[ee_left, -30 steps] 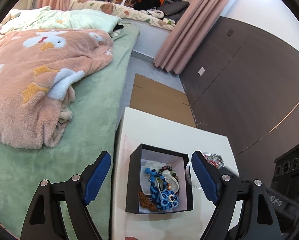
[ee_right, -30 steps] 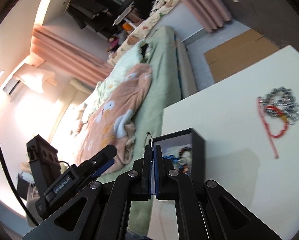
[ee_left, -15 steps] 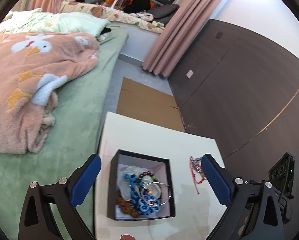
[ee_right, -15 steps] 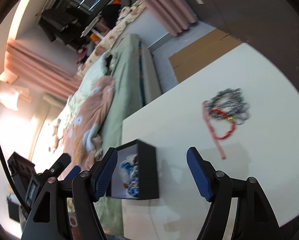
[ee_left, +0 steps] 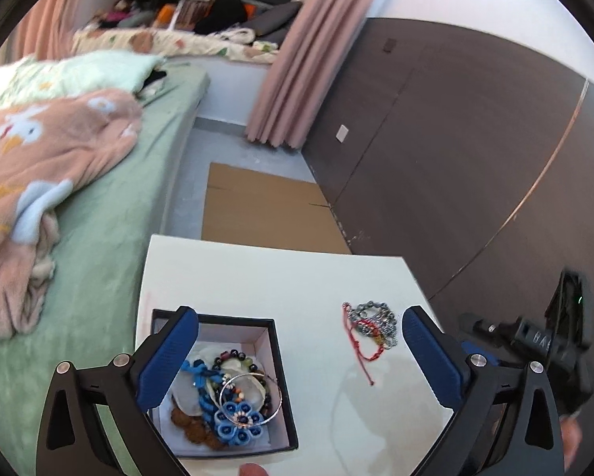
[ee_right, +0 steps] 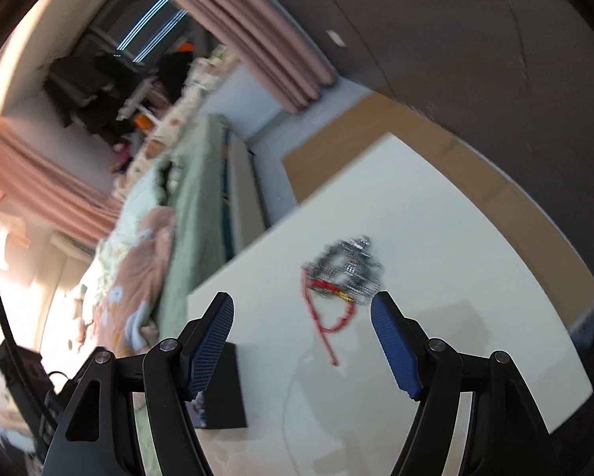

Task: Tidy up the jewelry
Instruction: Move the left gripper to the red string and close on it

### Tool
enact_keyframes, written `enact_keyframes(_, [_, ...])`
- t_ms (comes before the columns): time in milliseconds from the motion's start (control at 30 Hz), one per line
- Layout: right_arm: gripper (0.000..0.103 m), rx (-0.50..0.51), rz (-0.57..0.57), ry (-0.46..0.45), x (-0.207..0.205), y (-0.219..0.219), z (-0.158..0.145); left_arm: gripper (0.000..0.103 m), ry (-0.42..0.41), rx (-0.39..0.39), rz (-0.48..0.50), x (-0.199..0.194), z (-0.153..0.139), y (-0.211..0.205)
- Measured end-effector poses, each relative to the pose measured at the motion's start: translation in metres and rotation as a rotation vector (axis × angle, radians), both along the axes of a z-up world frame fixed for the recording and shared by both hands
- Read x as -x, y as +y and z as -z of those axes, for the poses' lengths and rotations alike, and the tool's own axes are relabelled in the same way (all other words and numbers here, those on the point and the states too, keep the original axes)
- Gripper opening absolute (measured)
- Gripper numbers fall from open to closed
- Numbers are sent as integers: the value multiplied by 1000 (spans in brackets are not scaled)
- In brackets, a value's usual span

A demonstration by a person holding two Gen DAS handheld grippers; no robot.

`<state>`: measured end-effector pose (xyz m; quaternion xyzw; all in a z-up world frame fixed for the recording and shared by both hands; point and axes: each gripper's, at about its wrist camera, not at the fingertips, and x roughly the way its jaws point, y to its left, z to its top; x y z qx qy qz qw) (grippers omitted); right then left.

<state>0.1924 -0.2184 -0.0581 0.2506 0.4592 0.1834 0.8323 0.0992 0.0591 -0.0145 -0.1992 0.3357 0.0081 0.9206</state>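
A black box (ee_left: 233, 320) with a white inside sits at the near left of the white table (ee_left: 277, 277). It holds a blue flower bracelet (ee_left: 237, 420), a dark bead bracelet, brown pieces and a thin silver hoop (ee_left: 279, 394). To its right a loose pile lies on the table: a grey bead chain (ee_left: 372, 317) tangled with a red string (ee_left: 362, 353). My left gripper (ee_left: 297, 317) is open wide, one finger over the box's corner, the other beside the pile. My right gripper (ee_right: 302, 301) hangs open and empty just short of the grey chain (ee_right: 348, 269) and red string (ee_right: 324, 325).
The box (ee_right: 221, 388) shows behind my right gripper's left finger. A bed with a green sheet (ee_left: 98, 218) and a pink blanket (ee_left: 31, 166) runs along the table's left. Cardboard (ee_left: 265, 210) lies on the floor beyond; a dark panelled wall (ee_left: 455, 158) stands to the right.
My right gripper opened and let go of the silver hoop, which now lies in the box. Both grippers swung right toward the loose pile, and the left jaws widened.
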Motion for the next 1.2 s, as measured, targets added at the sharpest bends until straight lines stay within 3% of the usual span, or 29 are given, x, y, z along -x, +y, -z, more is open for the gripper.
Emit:
enact_keyframes(100, [73,-9,40,24,-5,-11,2,102,24,8,36,-9,4,-8])
enact_keyframes(233, [84,2,88,45,-11,-22,5,102,33,-4,80,-18,9,-24])
enact_keyframes(400, [85,-39,112,106,-19,-29,16,99,33,-12,130,-29,13,-41])
enact_keyframes(600, [85,-40,104,121,-26,-29,15,83,50,-40,191,-44,20,-62])
enact_keyframes(667, [85,-42,111,124,-27,-30,15,71,63,-39,208,-52,26,-67])
enact_keyframes(767, [85,-25,125,139,-33,-35,15,62,96,-39,215,-63,36,-72])
enact_keyframes(1000, [85,72,92,160,-39,-35,15,59,202,-38,221,-86,66,-92])
enact_keyframes(1200, [85,111,58,195,-39,-36,24,50,251,-68,220,-95,87,-107])
